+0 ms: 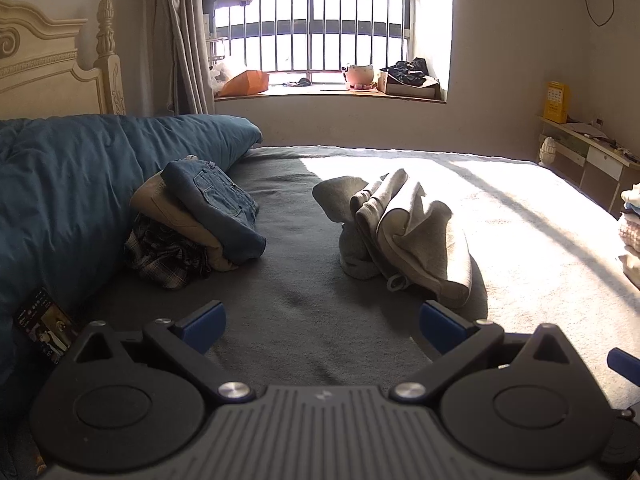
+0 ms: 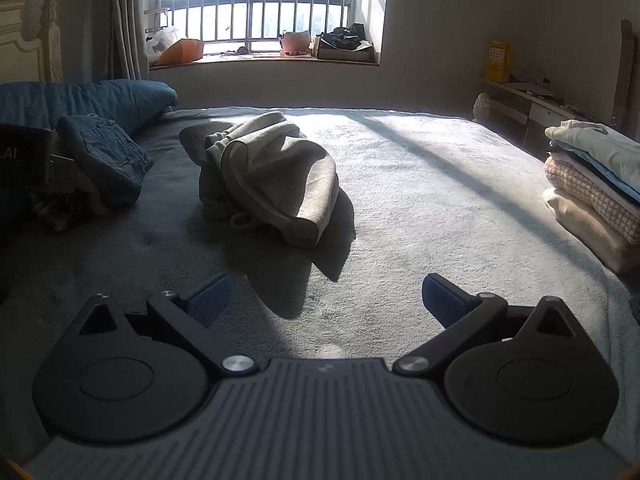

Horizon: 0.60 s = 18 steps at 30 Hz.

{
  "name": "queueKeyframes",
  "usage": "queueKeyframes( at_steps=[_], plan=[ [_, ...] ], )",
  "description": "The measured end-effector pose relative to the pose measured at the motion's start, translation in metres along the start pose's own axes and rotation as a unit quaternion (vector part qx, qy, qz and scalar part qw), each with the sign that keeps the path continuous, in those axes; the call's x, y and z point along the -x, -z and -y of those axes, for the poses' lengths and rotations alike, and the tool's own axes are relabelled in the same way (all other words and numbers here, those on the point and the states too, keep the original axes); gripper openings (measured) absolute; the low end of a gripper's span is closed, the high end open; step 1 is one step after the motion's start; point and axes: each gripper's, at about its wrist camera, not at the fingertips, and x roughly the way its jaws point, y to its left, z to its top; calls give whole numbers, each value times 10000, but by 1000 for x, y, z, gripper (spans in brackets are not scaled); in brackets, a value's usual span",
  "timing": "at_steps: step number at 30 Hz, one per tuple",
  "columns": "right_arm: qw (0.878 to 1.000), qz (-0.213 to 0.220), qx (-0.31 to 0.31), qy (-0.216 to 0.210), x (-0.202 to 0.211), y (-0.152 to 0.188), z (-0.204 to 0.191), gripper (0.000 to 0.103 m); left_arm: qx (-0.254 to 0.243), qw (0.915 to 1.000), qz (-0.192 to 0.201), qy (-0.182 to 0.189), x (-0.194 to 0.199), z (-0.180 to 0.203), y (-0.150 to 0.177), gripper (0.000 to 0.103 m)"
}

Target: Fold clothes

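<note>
Both the left gripper (image 1: 322,326) and right gripper (image 2: 326,300) hover spread and empty above the grey bedspread (image 2: 420,184), a crumpled grey garment (image 2: 272,172) lying mid-bed ahead of them.

Left gripper (image 1: 322,326) spread wide, empty, above grey bed (image 1: 304,320); crumpled grey garment (image 1: 404,232) ahead, folded jeans (image 1: 216,204) stacked left.

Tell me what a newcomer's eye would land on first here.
The crumpled grey garment lies mid-bed, half in window sunlight. Left of it, jeans top a messy pile against the blue duvet; a neat folded stack sits at the bed's right edge. Both grippers hover open, empty.
</note>
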Motion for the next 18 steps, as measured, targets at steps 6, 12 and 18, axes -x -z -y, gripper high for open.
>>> queueKeyframes(
  at_steps=[6,12,18],
  plan=[
    [9994,-357,15,7,-9,-5,6,102,43,9999,-146,13,-17,0,2,103],
    [9977,-663,-57,117,-34,-10,-7,102,86,9995,-291,27,-33,0,5,103],
    [9966,-790,-155,159,-47,-11,-4,102,126,9990,-436,34,-50,0,7,103]
  ],
)
